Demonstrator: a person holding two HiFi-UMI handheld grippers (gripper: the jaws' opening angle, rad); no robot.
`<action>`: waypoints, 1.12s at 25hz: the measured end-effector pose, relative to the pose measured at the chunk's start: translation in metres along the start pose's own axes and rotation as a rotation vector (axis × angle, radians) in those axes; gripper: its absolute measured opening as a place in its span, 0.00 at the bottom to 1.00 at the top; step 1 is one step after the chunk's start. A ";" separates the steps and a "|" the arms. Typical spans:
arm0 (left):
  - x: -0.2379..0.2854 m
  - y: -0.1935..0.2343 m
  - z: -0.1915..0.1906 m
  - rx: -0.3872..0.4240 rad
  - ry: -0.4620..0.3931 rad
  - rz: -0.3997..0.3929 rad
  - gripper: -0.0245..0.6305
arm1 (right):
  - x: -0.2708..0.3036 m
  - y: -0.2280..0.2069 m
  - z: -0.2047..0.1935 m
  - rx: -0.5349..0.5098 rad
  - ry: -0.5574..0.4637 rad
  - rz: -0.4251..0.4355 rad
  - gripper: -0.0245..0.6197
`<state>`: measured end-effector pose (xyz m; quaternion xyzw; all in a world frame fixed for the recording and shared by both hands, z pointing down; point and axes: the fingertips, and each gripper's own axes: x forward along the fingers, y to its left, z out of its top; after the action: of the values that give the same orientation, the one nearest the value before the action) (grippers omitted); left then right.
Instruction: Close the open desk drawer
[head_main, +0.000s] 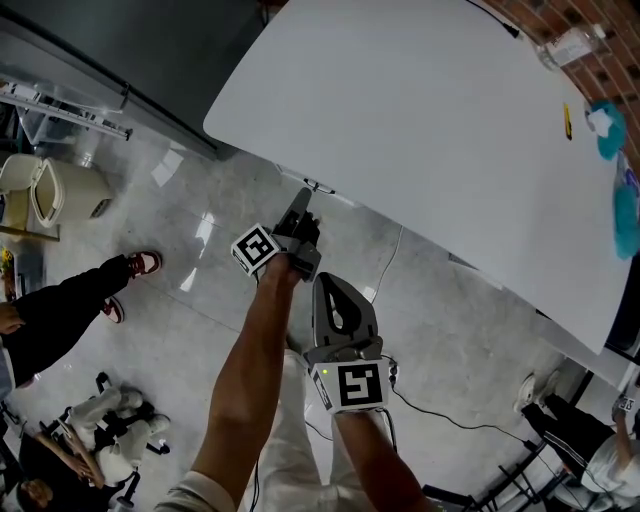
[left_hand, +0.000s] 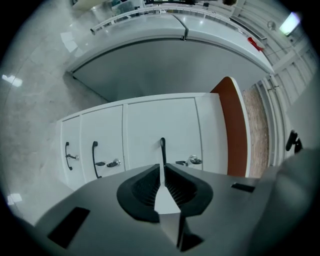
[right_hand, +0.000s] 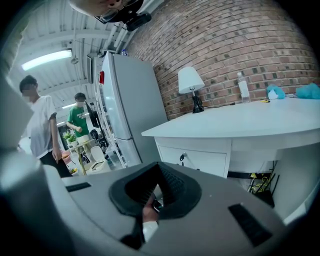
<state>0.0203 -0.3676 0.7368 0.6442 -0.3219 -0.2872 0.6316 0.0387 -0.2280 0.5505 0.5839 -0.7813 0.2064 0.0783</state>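
Drawer (left_hand: 160, 125) fronts sit in a row of three under the big white tabletop (head_main: 420, 130). The widest one is right in front of the left claw (left_hand: 162, 169). Its front looks level with the two beside it, so I cannot tell if it is out at all. A tall grey fridge (right_hand: 132, 110) stands by the brick wall (right_hand: 225, 45), and two people (right_hand: 40, 130) stand further back beside it. The left claw points flat at the widest drawer. Its two halves are a tiny bit apart, with nothing between them. The right claw (right_hand: 157, 166) hangs behind the left one, away from the tabletop, with its tips together and holding nothing. A white lamp (right_hand: 191, 82) and a clear bottle (right_hand: 243, 87) stand on the tabletop by the wall. The thin black handle (left_hand: 162, 147) of the widest drawer is just past the left claw's tips, and I cannot tell if it touches them. A small key (left_hand: 192, 161) sticks out near the handle.
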 end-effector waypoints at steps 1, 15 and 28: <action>-0.003 -0.006 0.001 -0.004 -0.003 -0.019 0.07 | -0.001 0.002 0.000 -0.001 -0.002 0.002 0.05; -0.059 -0.077 0.008 0.109 -0.008 -0.082 0.05 | -0.015 0.026 0.019 -0.028 -0.031 0.013 0.05; -0.128 -0.170 0.021 0.356 -0.039 -0.076 0.05 | -0.030 0.061 0.054 -0.005 -0.076 0.027 0.05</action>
<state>-0.0673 -0.2819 0.5613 0.7519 -0.3555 -0.2617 0.4898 -0.0032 -0.2101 0.4765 0.5804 -0.7921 0.1829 0.0473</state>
